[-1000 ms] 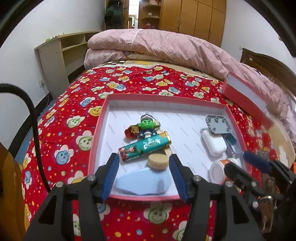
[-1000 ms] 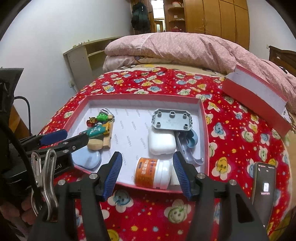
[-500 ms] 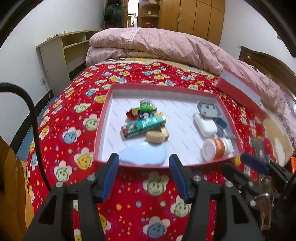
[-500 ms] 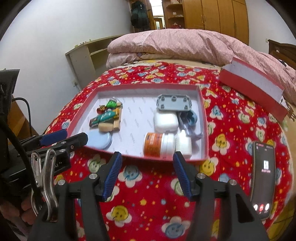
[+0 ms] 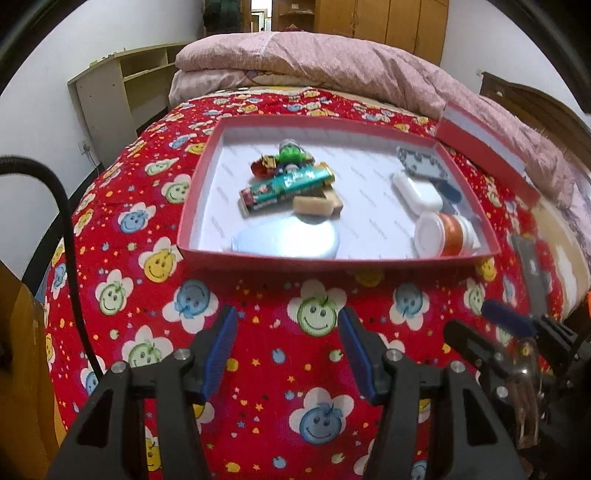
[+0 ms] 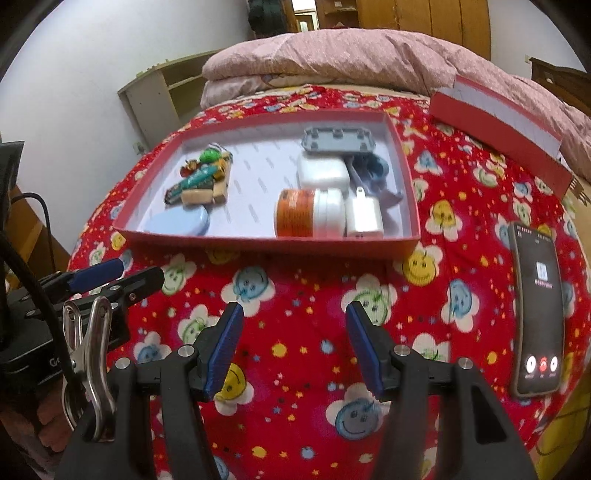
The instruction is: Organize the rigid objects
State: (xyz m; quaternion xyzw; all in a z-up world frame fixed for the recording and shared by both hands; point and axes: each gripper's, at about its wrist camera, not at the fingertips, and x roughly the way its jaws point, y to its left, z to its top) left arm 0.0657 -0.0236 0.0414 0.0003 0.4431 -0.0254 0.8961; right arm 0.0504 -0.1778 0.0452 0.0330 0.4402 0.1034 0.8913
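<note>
Both grippers hang empty, jaws apart: left gripper (image 5: 288, 339), right gripper (image 6: 293, 332), low in frame. The red box (image 5: 332, 259), mid-frame, holds everything. I'd grab its lid (image 6: 495, 118), upper right, and lower it squarely.

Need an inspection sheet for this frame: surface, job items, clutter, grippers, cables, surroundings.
Surface: red smiley-print bedspread.
Job's things: red tray holds green tube, figurine, blue oval case, orange bottle, white case, grey plate, white charger.
Clutter: phone, screen lit; red lid beyond tray.
Grippers: left gripper and right gripper open, empty, short of tray.
Cables: black cable at left.
Surroundings: pink quilt, shelf unit, wardrobe.
</note>
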